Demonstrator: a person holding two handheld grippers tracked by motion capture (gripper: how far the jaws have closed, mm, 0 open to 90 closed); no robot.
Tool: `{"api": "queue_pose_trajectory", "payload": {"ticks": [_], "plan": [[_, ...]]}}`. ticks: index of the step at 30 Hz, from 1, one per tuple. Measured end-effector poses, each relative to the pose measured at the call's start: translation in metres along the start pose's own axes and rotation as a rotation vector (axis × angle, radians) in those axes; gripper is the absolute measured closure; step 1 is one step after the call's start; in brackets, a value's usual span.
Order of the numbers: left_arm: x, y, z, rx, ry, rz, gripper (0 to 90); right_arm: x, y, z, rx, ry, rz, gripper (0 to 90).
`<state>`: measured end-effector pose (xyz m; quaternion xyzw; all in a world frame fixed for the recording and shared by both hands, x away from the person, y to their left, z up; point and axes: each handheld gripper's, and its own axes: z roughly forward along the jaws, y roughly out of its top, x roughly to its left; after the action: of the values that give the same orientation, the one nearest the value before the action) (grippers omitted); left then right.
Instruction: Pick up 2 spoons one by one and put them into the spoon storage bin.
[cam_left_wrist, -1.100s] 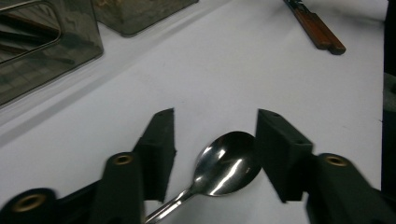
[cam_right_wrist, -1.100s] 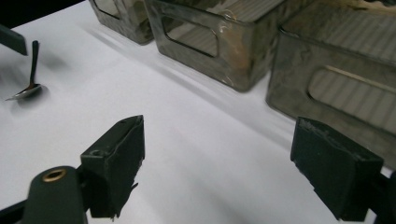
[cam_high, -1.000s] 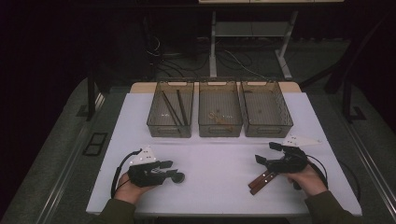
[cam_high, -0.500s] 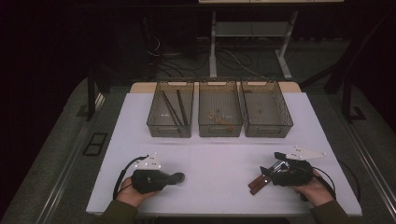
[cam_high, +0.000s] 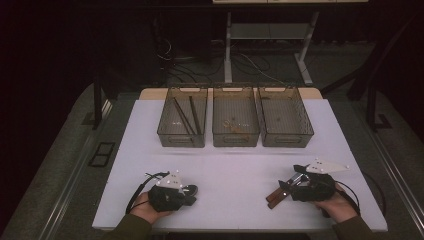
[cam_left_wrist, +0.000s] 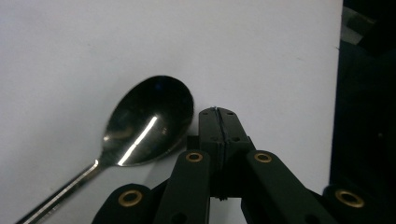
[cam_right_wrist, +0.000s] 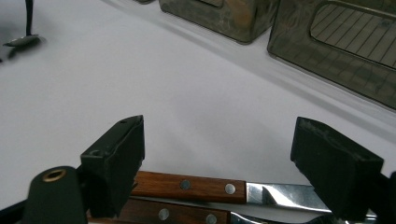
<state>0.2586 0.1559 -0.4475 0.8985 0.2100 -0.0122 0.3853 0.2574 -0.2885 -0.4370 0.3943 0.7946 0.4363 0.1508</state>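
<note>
The table (cam_high: 235, 165) carries three bins (cam_high: 236, 122) and one spoon (cam_left_wrist: 140, 126). Two wooden-handled knives (cam_right_wrist: 196, 186) lie together. Two grippers are present.

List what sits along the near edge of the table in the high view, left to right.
left gripper with the spoon at its tip → bare white table → two wooden-handled knives → right gripper
</note>
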Motion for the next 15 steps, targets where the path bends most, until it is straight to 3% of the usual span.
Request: {"api": "queue_pose_trajectory", "payload": {"ticks": [15], "plan": [[0.013,0.012,0.009,-0.017,0.043,-0.002,89.2,0.0,0.001,0.001,0.004,-0.003,-0.009,17.8]]}}
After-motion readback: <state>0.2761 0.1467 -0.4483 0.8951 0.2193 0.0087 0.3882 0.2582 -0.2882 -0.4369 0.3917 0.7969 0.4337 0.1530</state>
